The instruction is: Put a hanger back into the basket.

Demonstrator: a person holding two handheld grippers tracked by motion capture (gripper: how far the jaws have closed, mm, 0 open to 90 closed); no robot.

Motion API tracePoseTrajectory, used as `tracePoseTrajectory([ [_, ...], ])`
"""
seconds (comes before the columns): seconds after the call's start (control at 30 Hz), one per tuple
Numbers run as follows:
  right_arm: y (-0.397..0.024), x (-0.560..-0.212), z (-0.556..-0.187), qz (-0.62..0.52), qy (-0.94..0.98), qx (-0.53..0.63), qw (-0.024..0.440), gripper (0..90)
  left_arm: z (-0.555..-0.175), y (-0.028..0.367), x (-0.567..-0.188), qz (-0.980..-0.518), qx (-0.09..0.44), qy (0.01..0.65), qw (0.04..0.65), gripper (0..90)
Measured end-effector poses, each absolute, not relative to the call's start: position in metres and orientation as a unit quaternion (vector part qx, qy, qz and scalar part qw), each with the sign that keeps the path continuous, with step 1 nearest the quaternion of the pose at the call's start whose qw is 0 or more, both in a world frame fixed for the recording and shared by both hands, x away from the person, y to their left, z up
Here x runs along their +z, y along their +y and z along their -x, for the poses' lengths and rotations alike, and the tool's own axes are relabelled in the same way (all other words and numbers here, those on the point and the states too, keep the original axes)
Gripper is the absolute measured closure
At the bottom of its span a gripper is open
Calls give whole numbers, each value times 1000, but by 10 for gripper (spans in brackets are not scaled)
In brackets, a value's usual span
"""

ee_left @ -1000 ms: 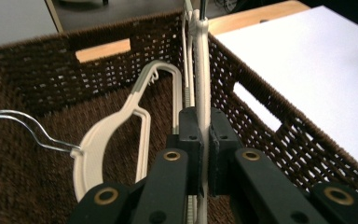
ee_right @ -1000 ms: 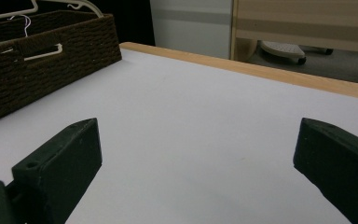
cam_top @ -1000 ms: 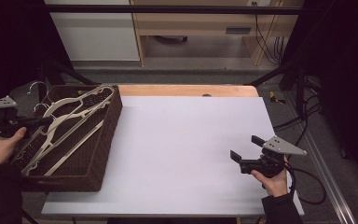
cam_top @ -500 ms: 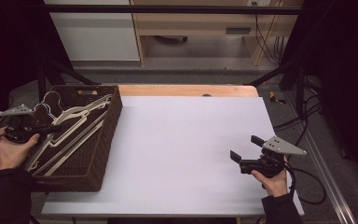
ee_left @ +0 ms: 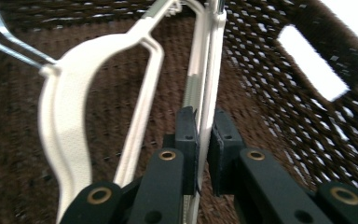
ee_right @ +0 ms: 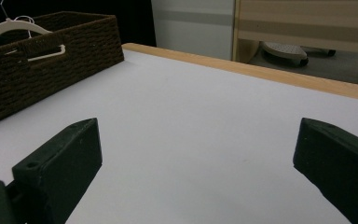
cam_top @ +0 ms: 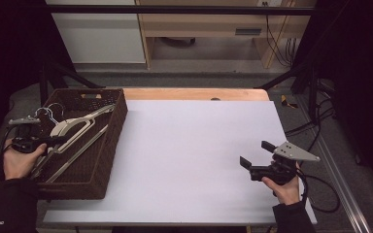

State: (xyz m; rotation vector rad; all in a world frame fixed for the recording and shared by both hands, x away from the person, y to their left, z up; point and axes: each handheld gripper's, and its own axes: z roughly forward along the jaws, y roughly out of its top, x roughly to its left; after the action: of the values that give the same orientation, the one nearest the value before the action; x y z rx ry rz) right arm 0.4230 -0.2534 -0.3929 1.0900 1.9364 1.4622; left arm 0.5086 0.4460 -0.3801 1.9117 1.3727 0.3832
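Observation:
A brown wicker basket (cam_top: 118, 127) stands at the table's left end and holds white plastic hangers (cam_top: 73, 127) with metal hooks. My left gripper (cam_top: 61, 140) reaches into the basket from its left side. In the left gripper view it (ee_left: 204, 140) is shut on the thin bar of a white hanger (ee_left: 212, 79), and the hanger's broad shoulder (ee_left: 67, 116) lies to the left. My right gripper (cam_top: 256, 154) hovers low over the white table top (cam_top: 189, 155) near the front right. It (ee_right: 196, 158) is open, with nothing between its jaws.
The basket (ee_right: 42, 60) lies far ahead and left of the right gripper, with a hanger (ee_right: 18, 25) showing above its rim. A wooden strip (cam_top: 194, 93) borders the table's far edge. Cables trail on the floor at the right (cam_top: 315, 126).
My left gripper has moved right and nearer, from the basket's left rim to over its inside, and the hangers have shifted with it. The right gripper has stayed still.

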Motion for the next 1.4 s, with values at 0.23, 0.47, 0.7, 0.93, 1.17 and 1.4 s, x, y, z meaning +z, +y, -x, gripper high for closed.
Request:
tracePoseTrajectory([
  [0.23,-252,-394,-424,-400,708,531,236,16,-510,453,-384,-714,179,592,328,655],
  [0.47,-252,-395,-424,-403,707,531,235,20,-499,456,-373,-695,206,589,357,506],
  [0.7,-252,-395,-424,-401,707,533,234,22,-469,439,-340,-677,232,527,459,373],
  [0.93,-252,-395,-423,-402,705,535,234,21,-444,395,-329,-675,228,443,544,197],
  [1.17,-253,-394,-421,-399,701,542,236,18,-430,348,-338,-687,223,389,572,47],
  [1.4,-256,-394,-419,-395,698,548,237,14,-423,318,-356,-695,207,371,580,20],
])
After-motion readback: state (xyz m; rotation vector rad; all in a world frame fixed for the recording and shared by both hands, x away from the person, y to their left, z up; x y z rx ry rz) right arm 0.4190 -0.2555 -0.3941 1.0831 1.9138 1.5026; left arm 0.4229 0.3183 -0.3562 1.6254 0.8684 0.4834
